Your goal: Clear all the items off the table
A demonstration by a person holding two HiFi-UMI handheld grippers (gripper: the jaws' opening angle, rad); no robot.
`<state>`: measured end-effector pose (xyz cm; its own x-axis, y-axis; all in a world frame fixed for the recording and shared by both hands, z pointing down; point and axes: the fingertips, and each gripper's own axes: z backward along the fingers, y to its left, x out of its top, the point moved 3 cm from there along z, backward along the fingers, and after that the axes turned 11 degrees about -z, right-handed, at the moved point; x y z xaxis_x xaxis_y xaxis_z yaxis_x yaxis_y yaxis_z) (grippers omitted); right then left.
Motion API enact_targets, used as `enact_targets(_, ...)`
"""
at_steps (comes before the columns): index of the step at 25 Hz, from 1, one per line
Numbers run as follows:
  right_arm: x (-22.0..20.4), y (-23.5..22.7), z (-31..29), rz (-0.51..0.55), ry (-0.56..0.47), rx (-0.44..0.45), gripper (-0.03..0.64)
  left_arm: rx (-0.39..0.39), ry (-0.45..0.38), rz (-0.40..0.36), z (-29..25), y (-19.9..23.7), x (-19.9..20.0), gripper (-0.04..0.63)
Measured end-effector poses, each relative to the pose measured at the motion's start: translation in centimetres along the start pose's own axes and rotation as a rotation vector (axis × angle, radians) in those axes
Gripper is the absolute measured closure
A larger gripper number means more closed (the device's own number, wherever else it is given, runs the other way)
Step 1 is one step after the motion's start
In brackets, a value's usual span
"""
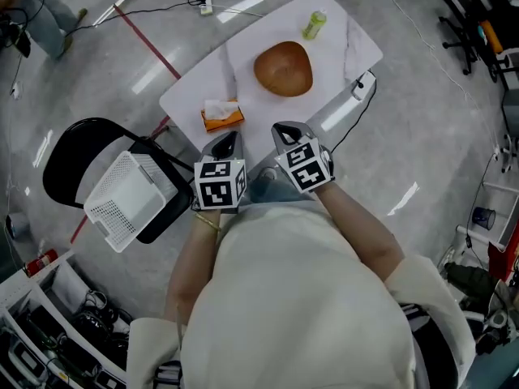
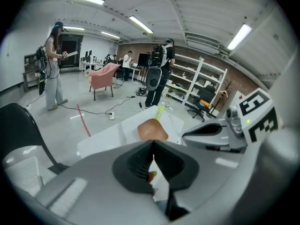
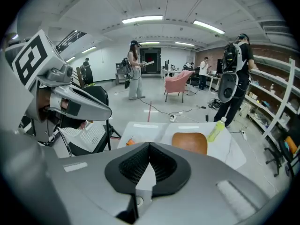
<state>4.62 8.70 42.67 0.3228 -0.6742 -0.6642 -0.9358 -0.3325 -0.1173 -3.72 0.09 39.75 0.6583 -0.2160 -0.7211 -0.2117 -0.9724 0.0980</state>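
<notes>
On the white table (image 1: 195,87) lie a brown wooden bowl (image 1: 284,68), a green bottle (image 1: 315,24) on its side at the far end, and an orange tissue pack (image 1: 222,115) near the front. My left gripper (image 1: 228,143) and right gripper (image 1: 285,130) hang side by side over the table's near edge, both shut and empty. The left gripper view shows the bowl (image 2: 152,129) and bottle (image 2: 160,111) beyond the closed jaws. The right gripper view shows the bowl (image 3: 190,142), bottle (image 3: 216,130) and tissue pack (image 3: 130,142) ahead.
A white basket (image 1: 130,197) sits on a black chair (image 1: 73,156) to the left of the table. A white cloth (image 1: 357,47) covers the table's right end. Cables and a red floor line run behind the table. People stand far off in the room.
</notes>
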Motion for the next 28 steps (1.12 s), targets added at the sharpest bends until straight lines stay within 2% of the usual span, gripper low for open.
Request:
enact_targets(6, -2.0, -6.1, 3.4, -0.099, -0.036, -0.087, 0.617, -0.054, 0.006, -0.044, -3.2, -4.1, 2.3, 0.586)
enact_targets(10, -3.8, -9.1, 5.6, -0.182, -0.050, -0.166, 0.617, -0.108, -0.006, -0.104, -5.0, -6.5, 3.7, 0.586)
enact_targets(22, -7.8, -13.9, 11.2, -0.360, -0.102, -0.355, 0.617, -0.239, 0.018, -0.243, -8.2, -12.0, 5.8, 0.586)
enact_targets(28, -9.1, -15.3, 12.6, -0.413, -0.108, -0.409, 0.617, -0.284, 0.038, -0.286, -9.9, -13.5, 6.4, 0.586)
